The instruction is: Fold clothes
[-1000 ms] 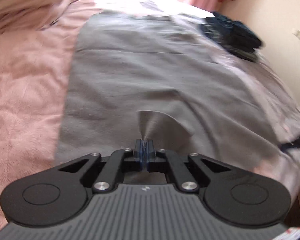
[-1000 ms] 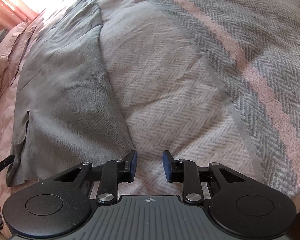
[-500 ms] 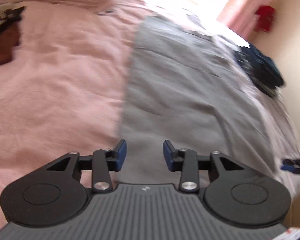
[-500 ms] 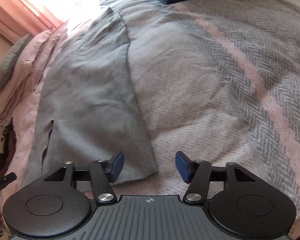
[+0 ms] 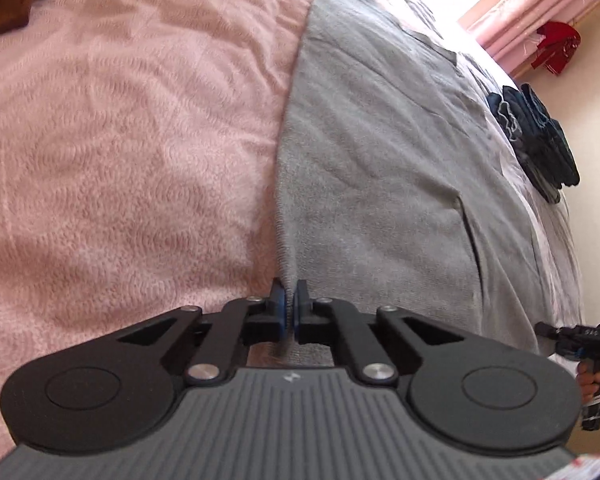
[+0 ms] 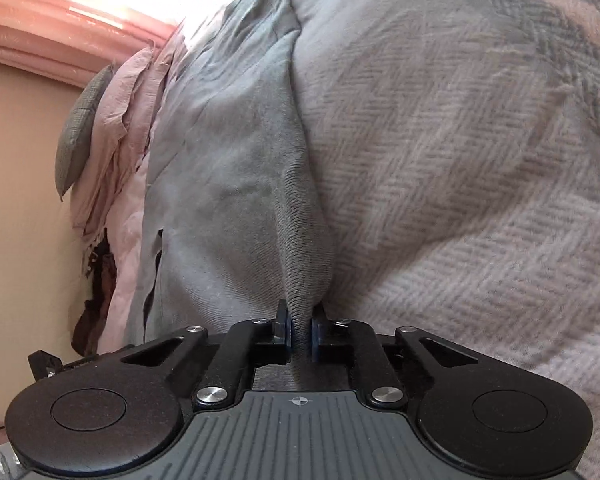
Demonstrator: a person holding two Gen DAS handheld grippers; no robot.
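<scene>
A grey knit garment [image 5: 380,168] lies spread flat along the bed. In the left wrist view my left gripper [image 5: 289,300] is shut on the garment's near left edge, where it meets the pink bedspread [image 5: 120,140]. In the right wrist view the same grey garment [image 6: 228,192] runs away from me, and my right gripper [image 6: 299,322] is shut on its ribbed hem at the near right corner, the cloth bunched between the pads. The far end of the garment fades into window glare.
A herringbone blanket [image 6: 460,160] with grey and pink stripes covers the bed's right side. A pile of dark blue folded clothes [image 5: 536,140] sits near the wall. Pink curtains [image 5: 540,8] hang by the window, and a grey pillow [image 6: 80,128] with rumpled pink bedding lies at the left.
Both grippers went from open to shut on the grey garment. The left one let go of a pinch in the middle, shifted to the left edge and closed there; the right closed on the hem.
</scene>
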